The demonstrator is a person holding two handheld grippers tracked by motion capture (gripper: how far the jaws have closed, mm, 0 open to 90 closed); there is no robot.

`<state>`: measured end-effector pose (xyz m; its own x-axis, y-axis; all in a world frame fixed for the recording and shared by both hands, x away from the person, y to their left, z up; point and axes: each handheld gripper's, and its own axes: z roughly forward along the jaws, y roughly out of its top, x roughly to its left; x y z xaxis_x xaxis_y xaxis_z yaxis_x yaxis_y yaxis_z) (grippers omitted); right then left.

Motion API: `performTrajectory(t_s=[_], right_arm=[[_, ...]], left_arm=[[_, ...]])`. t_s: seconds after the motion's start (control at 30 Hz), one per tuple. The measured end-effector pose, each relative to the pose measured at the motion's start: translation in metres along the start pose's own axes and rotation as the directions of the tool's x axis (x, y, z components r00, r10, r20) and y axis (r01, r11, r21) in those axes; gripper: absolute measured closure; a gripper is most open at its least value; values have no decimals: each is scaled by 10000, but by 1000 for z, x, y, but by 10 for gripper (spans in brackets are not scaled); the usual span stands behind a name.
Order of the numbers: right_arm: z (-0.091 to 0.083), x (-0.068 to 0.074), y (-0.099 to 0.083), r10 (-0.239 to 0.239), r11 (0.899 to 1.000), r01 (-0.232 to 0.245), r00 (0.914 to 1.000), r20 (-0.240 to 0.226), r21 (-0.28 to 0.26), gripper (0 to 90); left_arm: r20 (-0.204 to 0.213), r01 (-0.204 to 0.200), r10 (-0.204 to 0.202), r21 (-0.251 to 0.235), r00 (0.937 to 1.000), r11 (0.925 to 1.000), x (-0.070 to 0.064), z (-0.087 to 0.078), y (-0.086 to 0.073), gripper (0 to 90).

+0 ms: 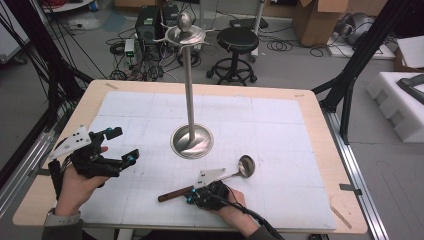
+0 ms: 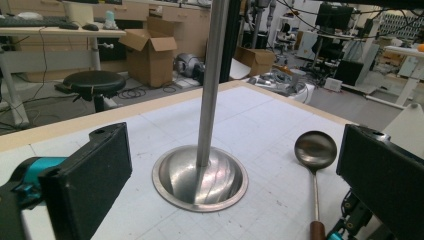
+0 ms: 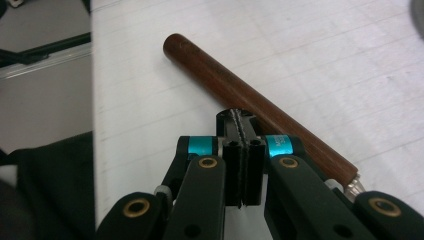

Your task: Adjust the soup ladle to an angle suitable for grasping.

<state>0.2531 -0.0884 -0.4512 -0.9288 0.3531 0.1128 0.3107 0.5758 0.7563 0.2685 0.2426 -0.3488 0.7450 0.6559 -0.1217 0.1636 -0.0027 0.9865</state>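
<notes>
Lying near table edge: ladle (image 1: pixel 210 182), seemingly.

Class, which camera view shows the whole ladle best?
The high view: the ladle lies full length on the table, bowl to wooden handle, with the right gripper at its handle. The left gripper view shows bowl and shaft; the right gripper view shows just the wooden handle beside shut jaws.

I'm working in a lab: beyond my left gripper (image 2: pixel 220 190) stand open cardboard boxes (image 2: pixel 150 52), a black stool (image 2: pixel 95 82), desks with monitors (image 2: pixel 334 16) and a keyboard (image 2: pixel 30 22), and cables across the floor.
</notes>
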Motion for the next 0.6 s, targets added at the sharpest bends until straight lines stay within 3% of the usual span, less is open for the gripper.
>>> performTrajectory(t_s=[0.6], right_arm=[[20, -28, 22, 322, 9995, -320, 9943, 1017, -37, 900]], left_arm=[[22, 39, -39, -1, 10000, 10000, 0, -1, -1, 17]])
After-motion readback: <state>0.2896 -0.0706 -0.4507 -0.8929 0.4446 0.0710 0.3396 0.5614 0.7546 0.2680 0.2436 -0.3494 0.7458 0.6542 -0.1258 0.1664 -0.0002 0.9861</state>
